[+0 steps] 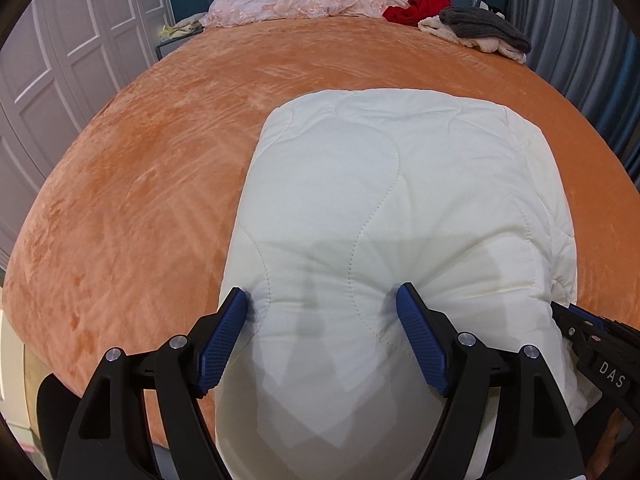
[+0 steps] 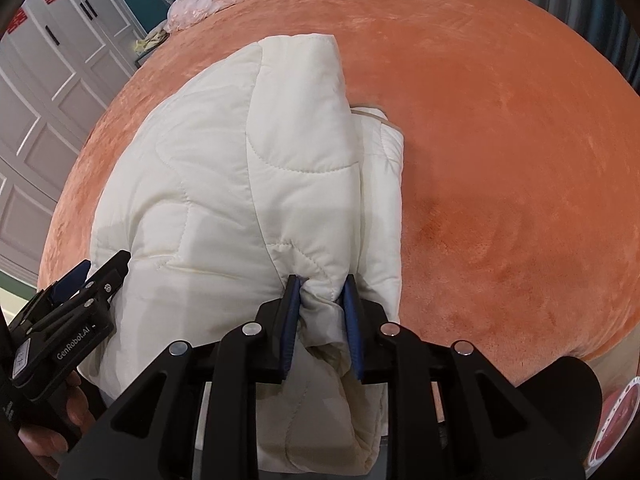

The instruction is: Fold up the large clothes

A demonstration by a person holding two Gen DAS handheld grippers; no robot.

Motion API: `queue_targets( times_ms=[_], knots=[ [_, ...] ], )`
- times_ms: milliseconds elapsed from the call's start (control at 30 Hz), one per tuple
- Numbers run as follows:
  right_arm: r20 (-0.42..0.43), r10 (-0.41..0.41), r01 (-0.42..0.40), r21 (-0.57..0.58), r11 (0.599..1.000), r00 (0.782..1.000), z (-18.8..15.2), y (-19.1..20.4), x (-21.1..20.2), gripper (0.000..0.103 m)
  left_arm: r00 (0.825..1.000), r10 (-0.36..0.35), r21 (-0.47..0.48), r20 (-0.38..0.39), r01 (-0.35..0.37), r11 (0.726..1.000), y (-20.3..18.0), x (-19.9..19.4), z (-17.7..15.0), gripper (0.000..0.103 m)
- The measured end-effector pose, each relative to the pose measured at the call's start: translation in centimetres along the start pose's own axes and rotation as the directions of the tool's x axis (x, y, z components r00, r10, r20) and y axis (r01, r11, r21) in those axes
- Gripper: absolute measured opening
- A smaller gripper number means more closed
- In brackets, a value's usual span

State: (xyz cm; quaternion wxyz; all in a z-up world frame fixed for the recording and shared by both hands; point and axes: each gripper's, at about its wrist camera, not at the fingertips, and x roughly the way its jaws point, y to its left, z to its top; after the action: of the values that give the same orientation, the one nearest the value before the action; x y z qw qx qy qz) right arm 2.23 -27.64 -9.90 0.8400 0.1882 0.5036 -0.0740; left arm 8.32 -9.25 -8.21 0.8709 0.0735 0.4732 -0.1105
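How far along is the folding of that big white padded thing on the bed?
Well along: the white quilted garment already lies doubled into a compact block on the orange bed cover. The right gripper pinches its near edge; the left gripper straddles it with jaws wide. Probably a last fold or tidying remains, and other clothes wait at the headboard.

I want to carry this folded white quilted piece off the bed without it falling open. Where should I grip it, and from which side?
Probably the near edge of the white quilted piece, approached from the near side of the orange bed cover. The layers stack there, so pinching the whole bundle keeps the fold together. The right gripper already pinches it there; the left gripper straddles the near left corner.
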Motion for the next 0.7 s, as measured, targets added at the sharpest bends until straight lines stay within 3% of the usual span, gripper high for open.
queue_targets(
  times_ms=[567, 700],
  knots=[
    [0.019, -0.005, 0.005, 0.0, 1.0, 1.0, -0.6, -0.1, 0.1, 0.021, 1.0, 0.02, 0.004, 0.012, -0.02, 1.0, 0.0, 0.3, -0.1, 0.078],
    [0.032, 0.031, -0.032, 0.021, 0.999, 0.999, -0.6, -0.8, -0.3, 0.022, 1.0, -0.005, -0.013, 0.008, 0.005, 1.0, 0.3, 0.1, 0.1, 0.078]
  ],
)
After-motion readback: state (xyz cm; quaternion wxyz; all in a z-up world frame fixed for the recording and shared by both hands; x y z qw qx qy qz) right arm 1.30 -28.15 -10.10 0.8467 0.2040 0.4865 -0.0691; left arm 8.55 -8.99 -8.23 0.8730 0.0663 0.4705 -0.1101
